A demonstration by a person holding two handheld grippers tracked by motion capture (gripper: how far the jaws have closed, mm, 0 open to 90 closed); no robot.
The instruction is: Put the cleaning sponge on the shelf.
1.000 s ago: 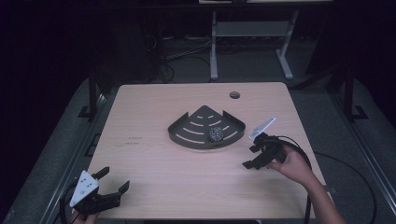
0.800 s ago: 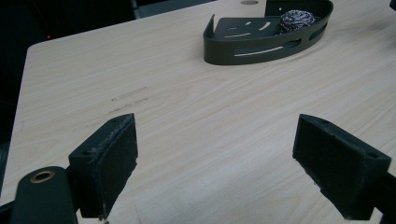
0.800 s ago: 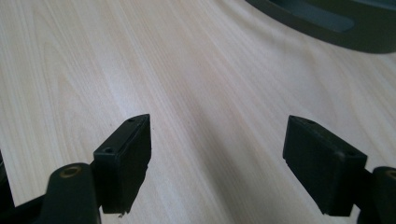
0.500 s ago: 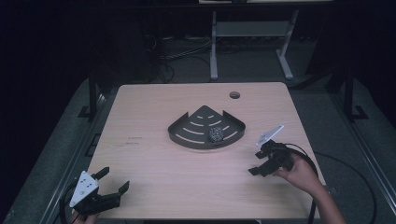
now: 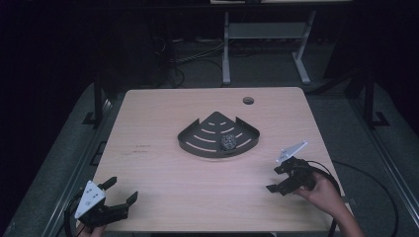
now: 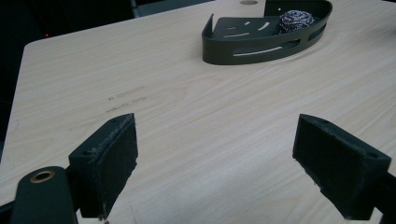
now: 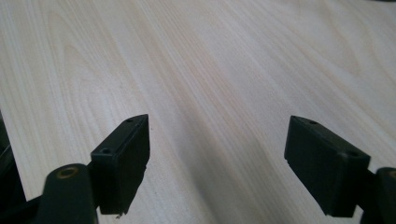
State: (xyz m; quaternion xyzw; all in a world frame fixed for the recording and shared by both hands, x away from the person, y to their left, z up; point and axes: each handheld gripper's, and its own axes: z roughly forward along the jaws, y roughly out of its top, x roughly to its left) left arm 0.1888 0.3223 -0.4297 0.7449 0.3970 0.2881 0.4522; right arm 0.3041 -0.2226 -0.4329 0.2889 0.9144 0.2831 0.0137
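A: Where is the left gripper?

B: Low over the near left corner of the wooden table, jaws spread wide with bare wood between them. In the left gripper view its pads frame open tabletop.

A: And ahead of those jaws?

B: A dark fan-shaped tray with slotted walls sits well beyond them, up and to the right. A grey steel-wool ball lies inside it, against the far curved wall.

A: The right gripper?

B: Held in a hand near the table's right edge, jaws likewise wide apart and pinching nothing. Its own view shows plain wood grain between the two pads.

A: How does the tray lie from it?

B: From above, the tray sits mid-table, beyond and to the left of the right jaws, well apart from both grippers, the ball in its right half
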